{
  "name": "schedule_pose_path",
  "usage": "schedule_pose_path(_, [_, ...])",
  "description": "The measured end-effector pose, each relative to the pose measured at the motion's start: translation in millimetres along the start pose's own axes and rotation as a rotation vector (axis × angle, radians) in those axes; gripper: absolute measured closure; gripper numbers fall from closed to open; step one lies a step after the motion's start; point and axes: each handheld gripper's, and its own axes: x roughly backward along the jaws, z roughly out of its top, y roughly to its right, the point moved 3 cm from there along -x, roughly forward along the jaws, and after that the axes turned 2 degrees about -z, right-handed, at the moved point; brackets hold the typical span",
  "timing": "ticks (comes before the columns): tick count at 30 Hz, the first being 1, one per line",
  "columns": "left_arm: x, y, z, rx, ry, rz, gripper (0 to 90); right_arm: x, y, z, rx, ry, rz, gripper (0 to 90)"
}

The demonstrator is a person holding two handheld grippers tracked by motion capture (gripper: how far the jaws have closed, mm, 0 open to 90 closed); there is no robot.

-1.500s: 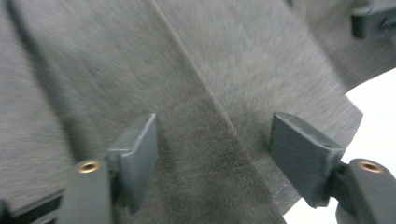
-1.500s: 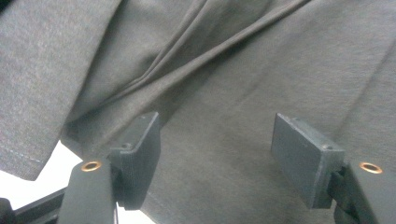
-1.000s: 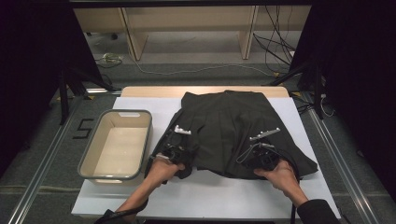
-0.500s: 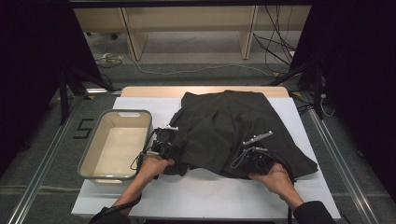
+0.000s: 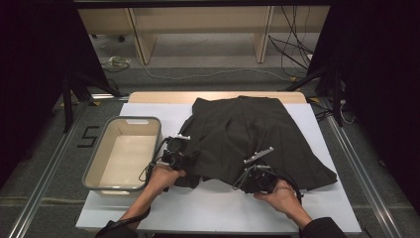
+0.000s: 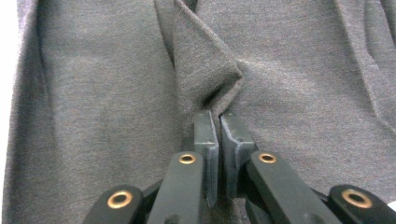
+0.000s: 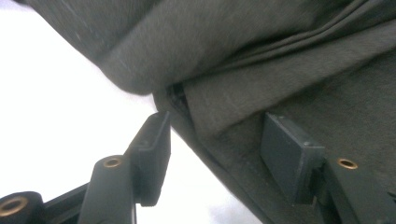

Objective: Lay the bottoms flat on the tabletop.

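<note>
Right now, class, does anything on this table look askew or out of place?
Yes: the dark skirt lies crooked and rumpled across the white table, its near left corner bunched into a fold where the left claw pinches it. The beige tub sits straight.

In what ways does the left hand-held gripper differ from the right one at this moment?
The left hand-held gripper is shut, pinching a fold of the dark garment; the right hand-held gripper is open, its jaws just closing around the garment's edge. The left sits near the bin, the right farther away. Both are at the garment's near side.

Garment [image 5: 247,139] hem blurred in right gripper view.
</note>
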Motion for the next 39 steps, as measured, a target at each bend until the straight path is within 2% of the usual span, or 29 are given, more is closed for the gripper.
schedule_pose_path(2, [-0.3,0.0,-0.1,0.003,-0.002,-0.005,86.1,-4.0,-1.9,-1.9,0.014,-0.017,0.002,42.7])
schedule_pose_path(5, [-0.4,-1.5,-0.3,0.016,-0.006,-0.015,86.2,-4.7,-4.8,-3.0,0.046,-0.015,-0.026,45.1])
schedule_pose_path(8, [-0.5,-2.3,-0.5,0.023,-0.004,-0.018,86.2,-4.6,-5.0,-4.6,0.073,-0.004,-0.087,58.3])
schedule_pose_path(10, [0.0,-2.1,-0.4,0.023,-0.005,-0.019,86.2,-3.5,-3.3,-5.3,0.068,-0.002,-0.092,66.3])
schedule_pose_path(12, [0.4,-1.9,-0.2,0.024,-0.005,-0.021,86.2,-1.8,-2.2,-6.3,0.07,0.0,-0.097,80.6])
schedule_pose_path(13, [0.6,-1.7,-0.1,0.024,-0.003,-0.024,86.2,-1.0,-1.3,-6.7,0.063,-0.001,-0.093,85.0])
schedule_pose_path(15, [1.4,-1.4,0.2,0.025,-0.002,-0.029,86.2,1.3,1.8,-7.3,0.054,-0.009,-0.063,88.9])
schedule_pose_path(18, [3.4,-1.0,0.8,0.027,0.003,-0.042,86.4,5.9,6.0,-10.5,0.065,-0.025,-0.059,89.9])
schedule_pose_path(21, [6.2,0.9,1.3,0.023,0.005,-0.059,86.6,17.2,16.7,-18.3,0.07,-0.035,-0.081,90.0])
schedule_pose_path(24, [6.8,4.5,3.0,0.014,0.006,-0.064,86.6,33.5,34.0,-28.7,0.002,0.002,-0.077,90.0])
schedule_pose_path(26, [5.4,5.1,4.9,0.01,0.007,-0.06,86.7,38.1,37.0,-28.6,-0.038,0.04,-0.046,88.9])
schedule_pose_path(28, [4.7,5.5,5.8,0.014,0.011,-0.054,86.8,35.2,29.3,-23.6,-0.02,0.055,-0.031,86.5])
schedule_pose_path(32, [5.6,2.8,5.7,0.02,0.017,-0.052,87.0,19.6,13.5,-14.0,0.038,0.022,-0.022,67.4])
schedule_pose_path(35, [7.7,-3.7,5.6,0.034,0.023,-0.042,87.2,12.8,9.1,-12.7,0.058,-0.002,-0.01,55.4])
schedule_pose_path(39, [11.5,-11.1,6.0,0.05,0.032,-0.033,87.3,4.8,5.2,-14.3,0.084,-0.038,-0.026,49.1])
